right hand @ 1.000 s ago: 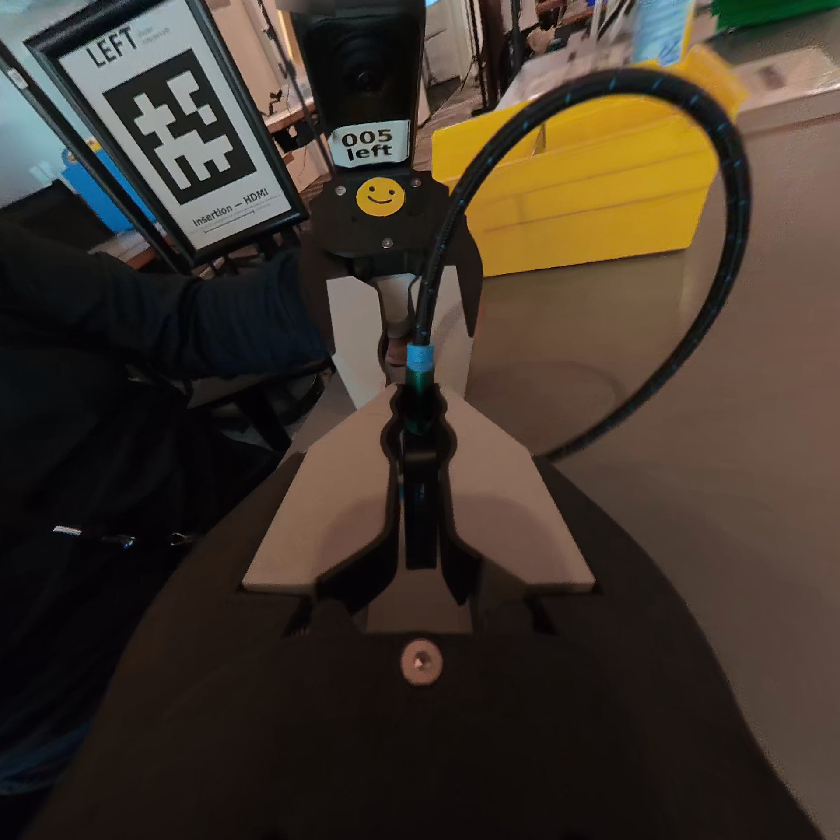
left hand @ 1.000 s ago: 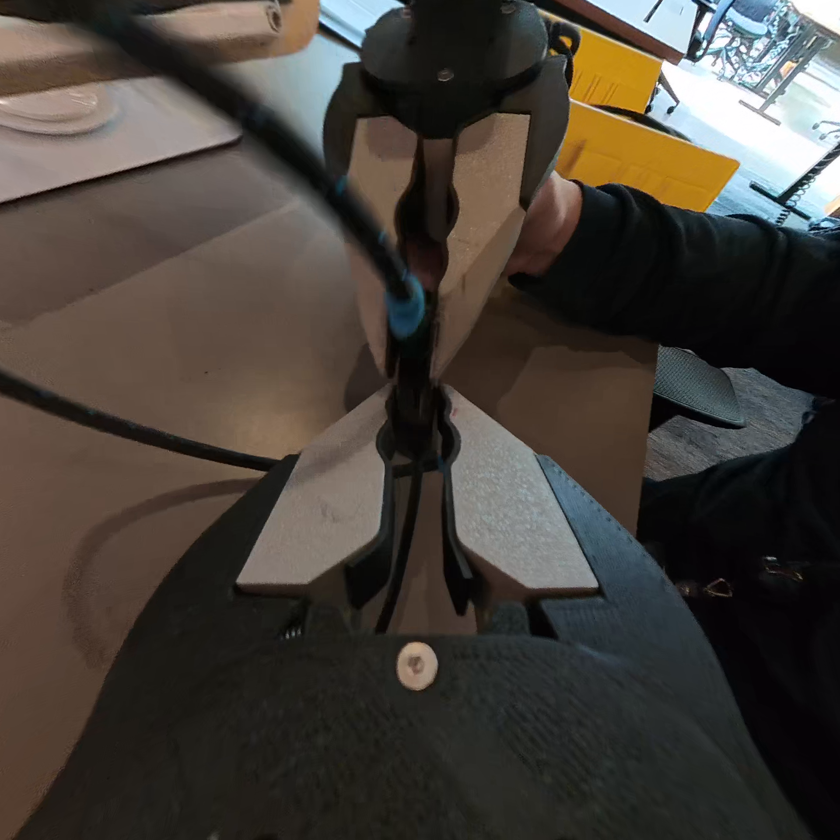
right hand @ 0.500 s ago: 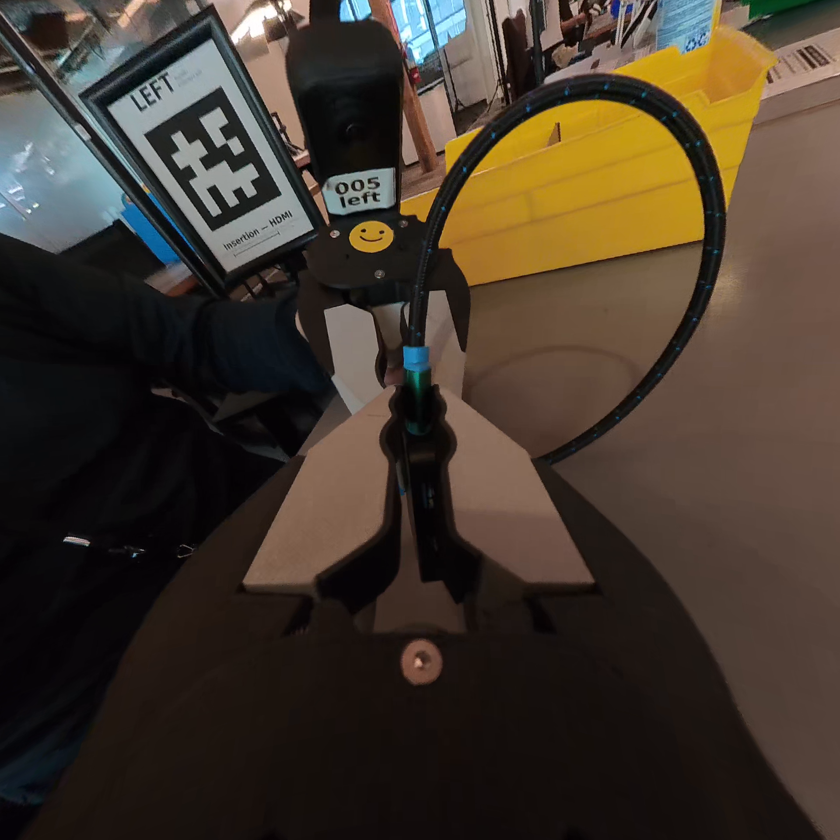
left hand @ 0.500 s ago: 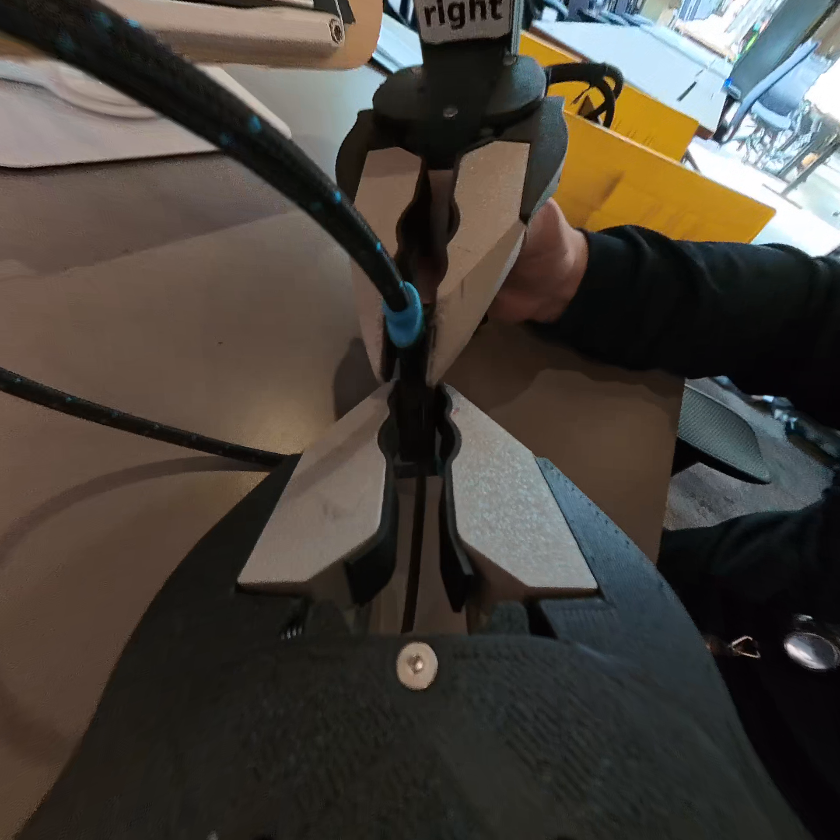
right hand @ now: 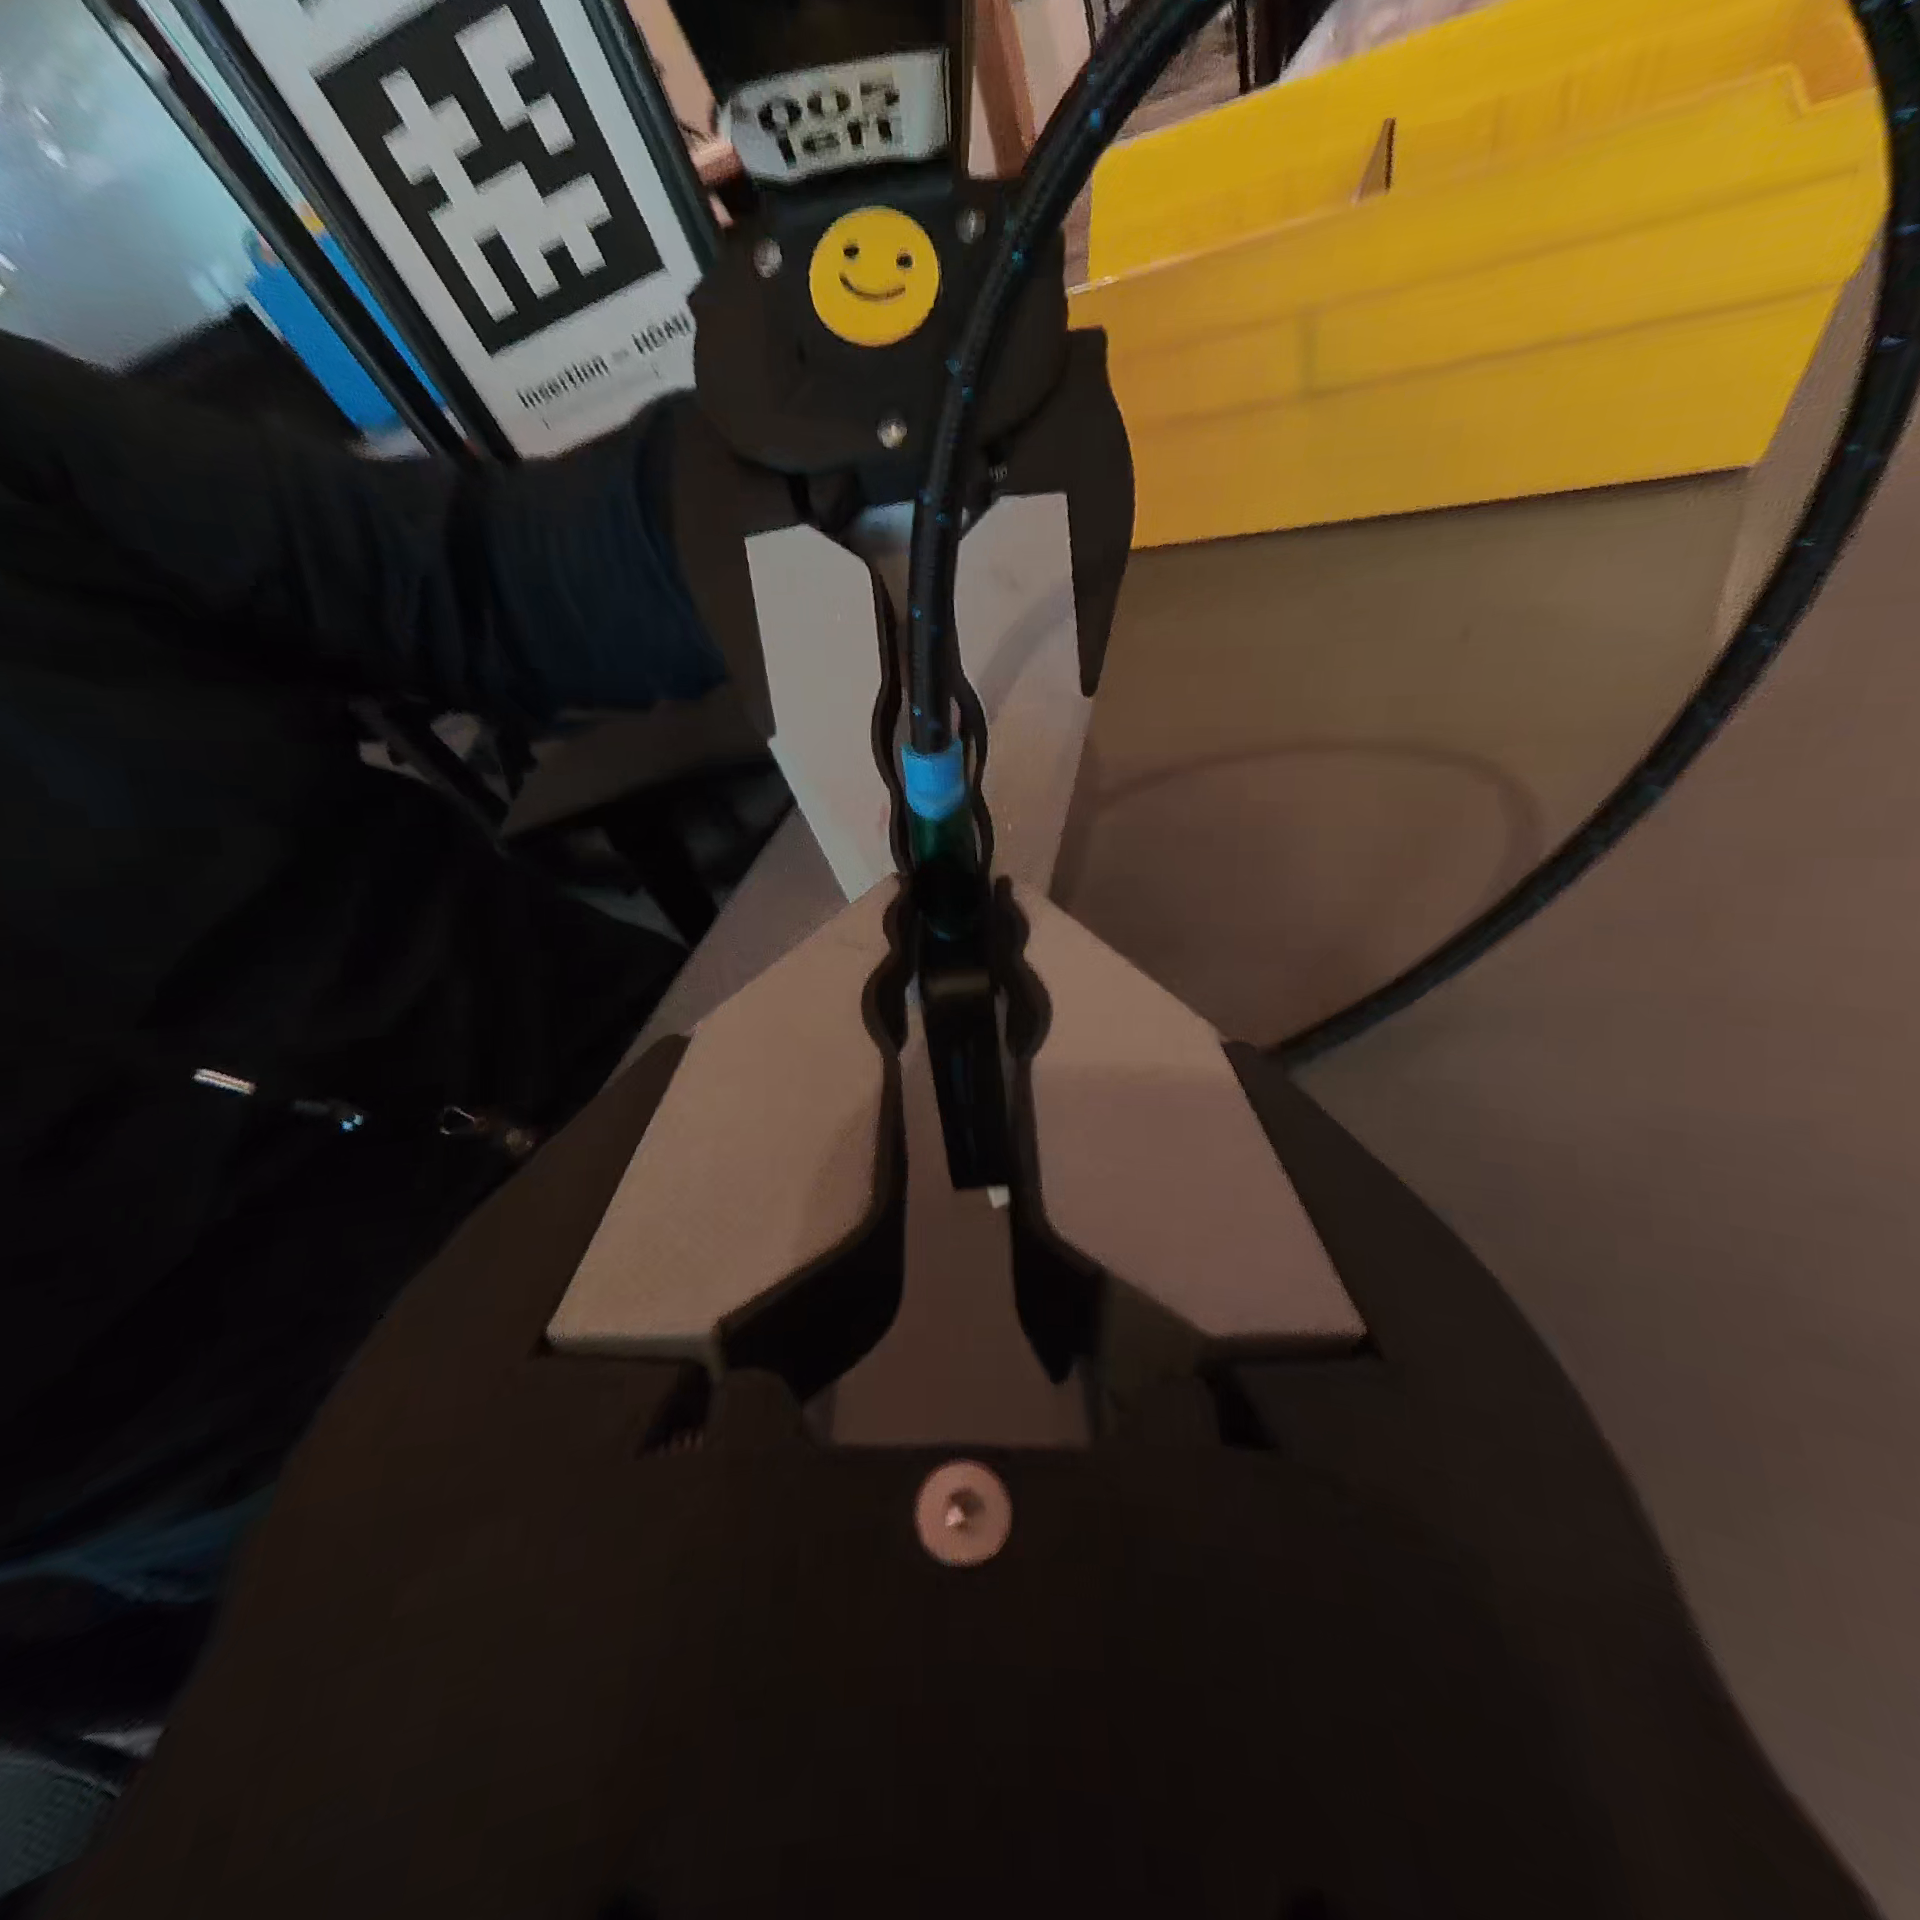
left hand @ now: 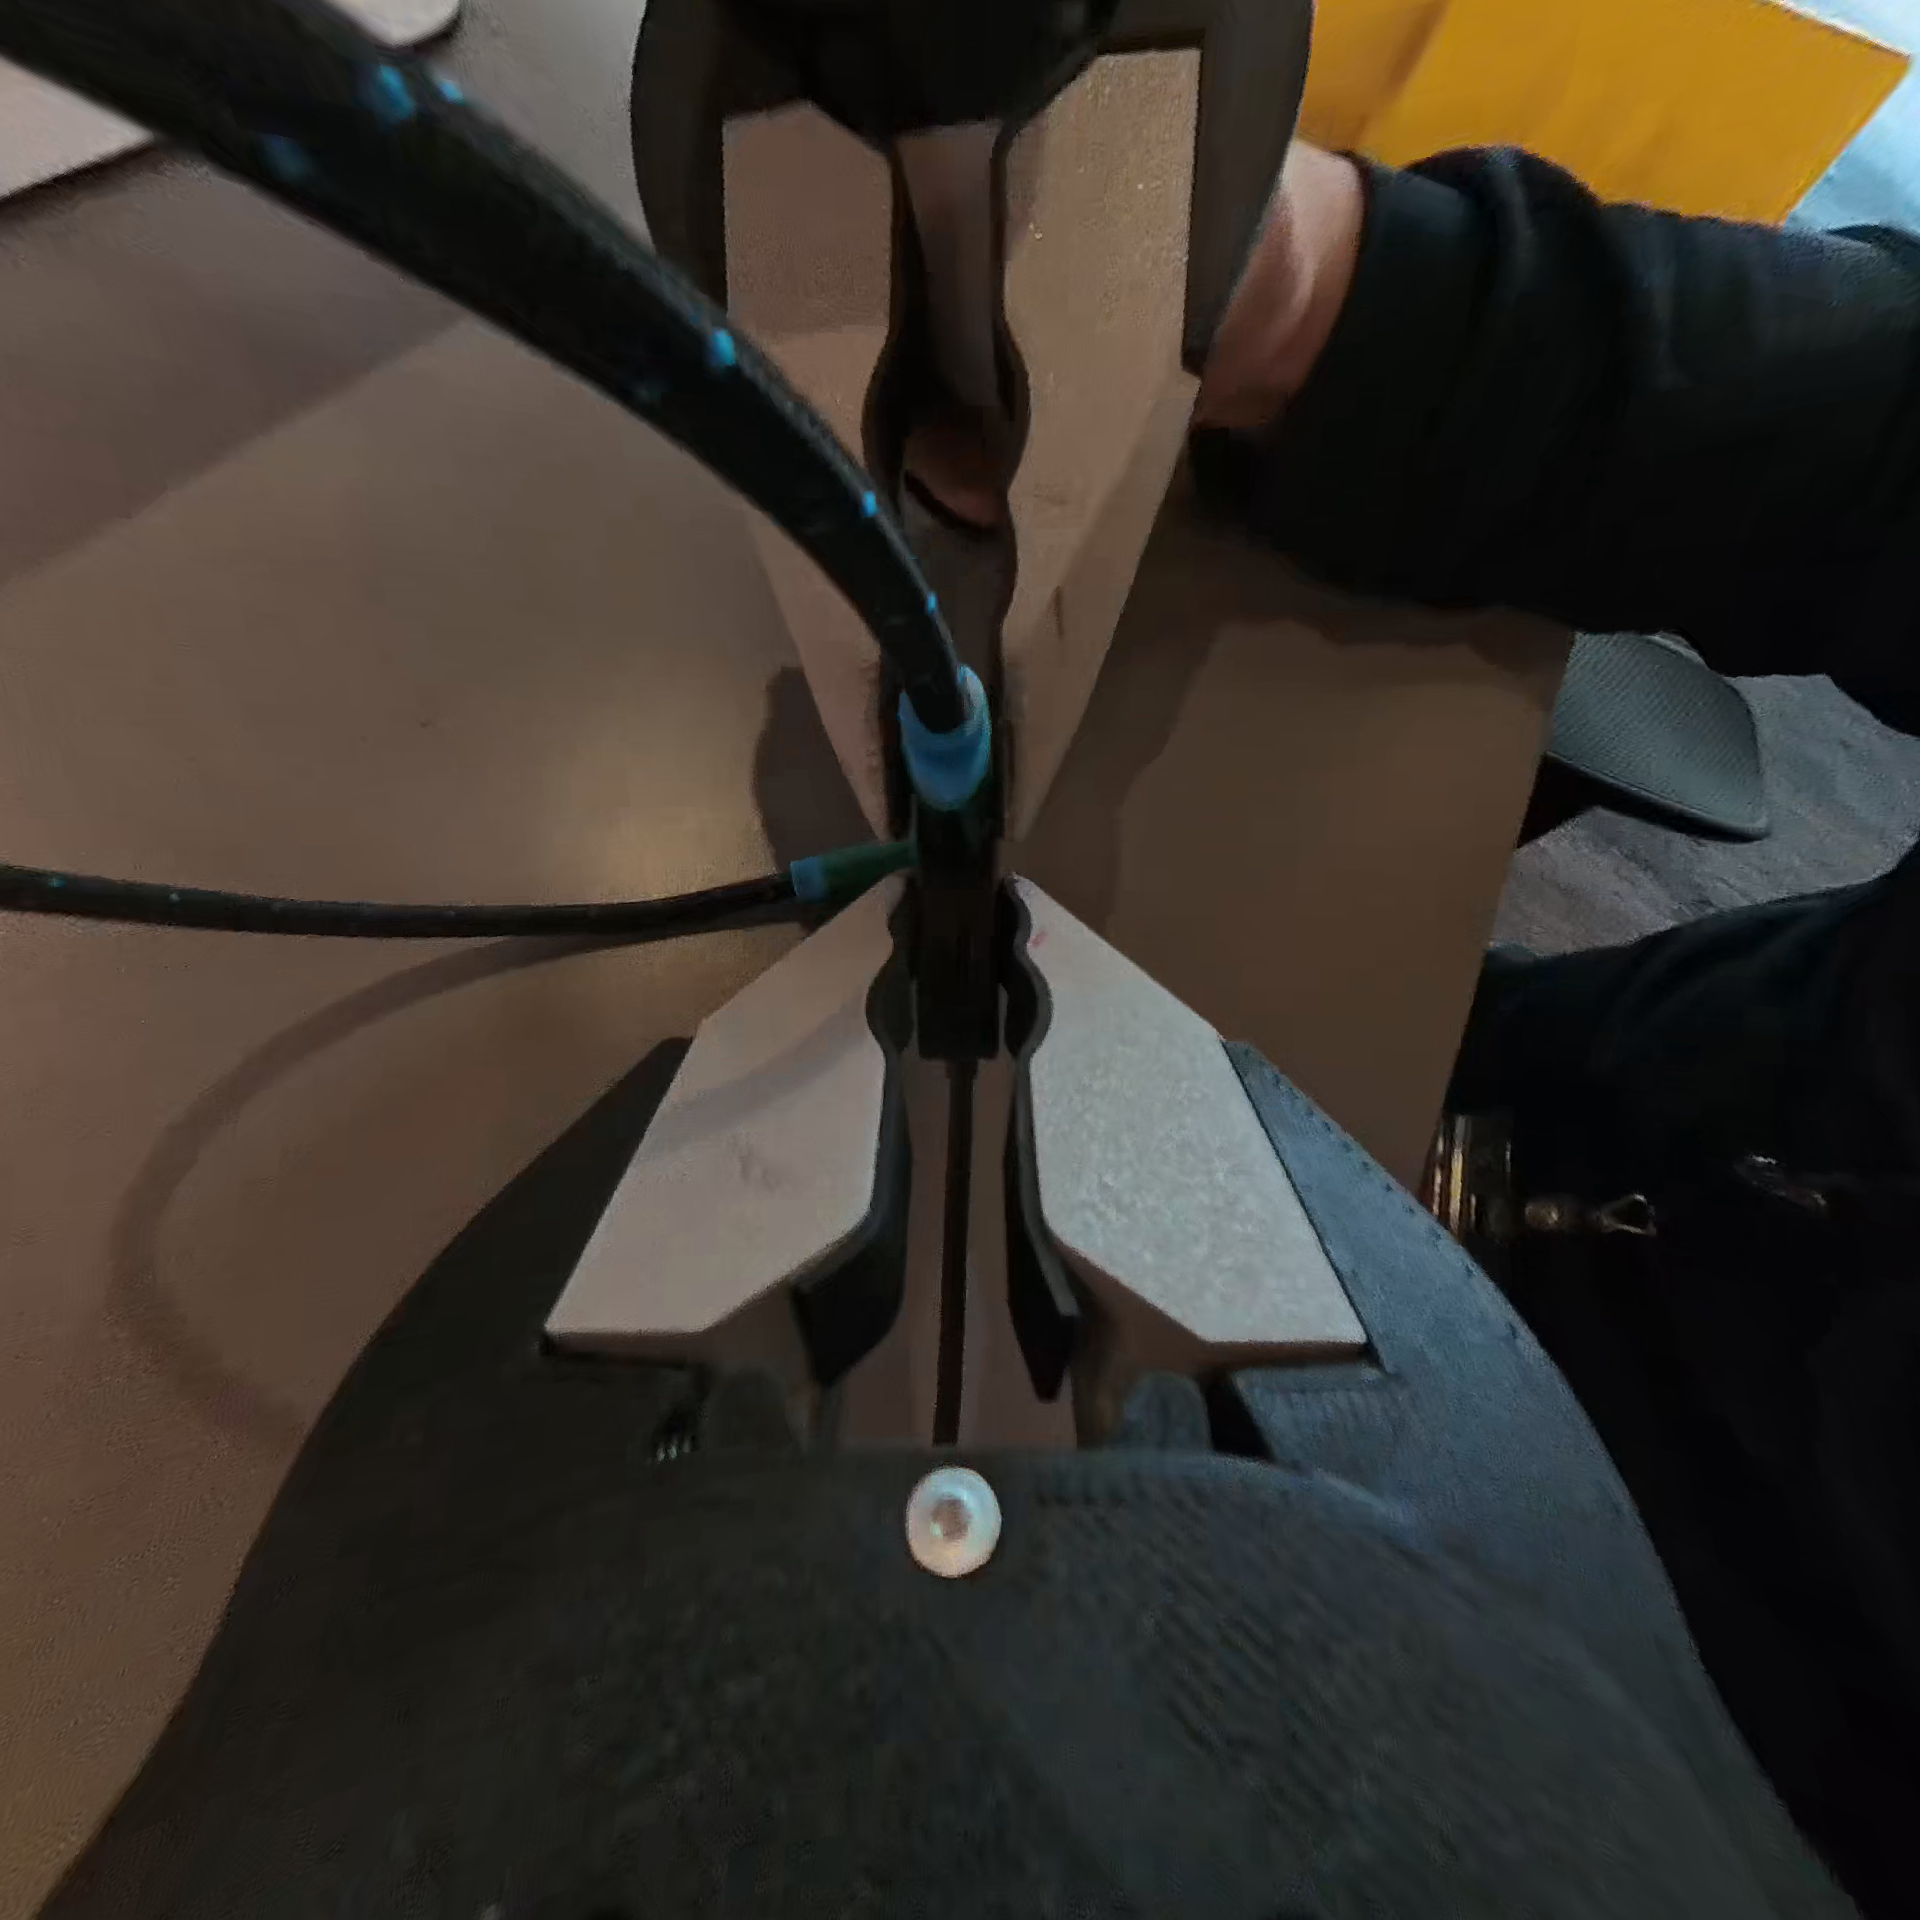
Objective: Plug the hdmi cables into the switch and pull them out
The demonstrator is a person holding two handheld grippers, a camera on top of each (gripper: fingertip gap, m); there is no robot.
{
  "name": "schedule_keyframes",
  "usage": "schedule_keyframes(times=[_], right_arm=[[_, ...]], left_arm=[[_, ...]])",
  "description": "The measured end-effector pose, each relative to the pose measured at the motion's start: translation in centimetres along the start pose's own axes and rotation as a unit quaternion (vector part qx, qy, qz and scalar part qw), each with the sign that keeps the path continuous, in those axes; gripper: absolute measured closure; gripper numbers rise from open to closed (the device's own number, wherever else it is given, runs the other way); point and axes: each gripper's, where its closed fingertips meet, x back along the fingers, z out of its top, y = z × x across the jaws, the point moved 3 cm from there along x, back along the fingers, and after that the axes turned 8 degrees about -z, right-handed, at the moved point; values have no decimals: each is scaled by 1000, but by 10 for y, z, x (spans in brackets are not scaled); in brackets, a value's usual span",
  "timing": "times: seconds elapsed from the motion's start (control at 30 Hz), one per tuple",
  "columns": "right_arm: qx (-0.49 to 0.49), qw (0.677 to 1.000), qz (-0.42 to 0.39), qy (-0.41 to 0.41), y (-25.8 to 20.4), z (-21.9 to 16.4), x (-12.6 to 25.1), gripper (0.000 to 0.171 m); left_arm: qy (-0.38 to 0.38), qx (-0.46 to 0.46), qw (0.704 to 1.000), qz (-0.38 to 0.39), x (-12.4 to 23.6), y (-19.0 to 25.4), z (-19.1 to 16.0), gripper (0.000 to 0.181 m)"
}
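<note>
The brown table fills both views, and the yellow bin is seen at the upper right of the right wrist view. The two tools are now brought closer together, tip to tip at the frame centre.

The left gripper is held nearly closed, with only a narrow gap, and what is taken to be the switch is pinched in that gap as a thin black body. The right gripper is likewise clamped tight on the hdmi plug.

The thick braided cable is swept in from the upper left and ends at its blue collar, just above the switch. A second cable is run in from the left edge. Its green plug end, hidden half a second ago, is now exposed touching the switch's side.

Less black body is now seen inside the right fingers, and a pale tip is shown at its low end. A bare connector is suggested, so this plug is judged unseated, though contact cannot be confirmed.
</note>
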Motion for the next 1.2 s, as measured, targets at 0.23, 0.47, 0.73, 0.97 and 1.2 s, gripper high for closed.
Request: schedule_keyframes(times=[0.23, 0.47, 0.73, 0.97, 1.2], right_arm=[[75, 995, -62, -34, 0, -1, 5, 162], [60, 995, -79, -17, 6, 0, -2, 164], [14, 989, -56, 134, 15, 36, 29, 164], [21, 956, -240, 168, 39, 48, 86, 164], [49, 953, -268, 129, 30, 51, 80, 164]], left_arm=[[-25, -2, 1000, -5, 0, -3, 2, 170], [-18, -7, 999, 49, -7, -13, 1, 170], [-15, -51, 997, 57, -21, -1, 0, 169], [176, -130, 975, 35, 53, 36, 43, 170], [236, -132, 950, 158, 105, 15, 47, 170]])
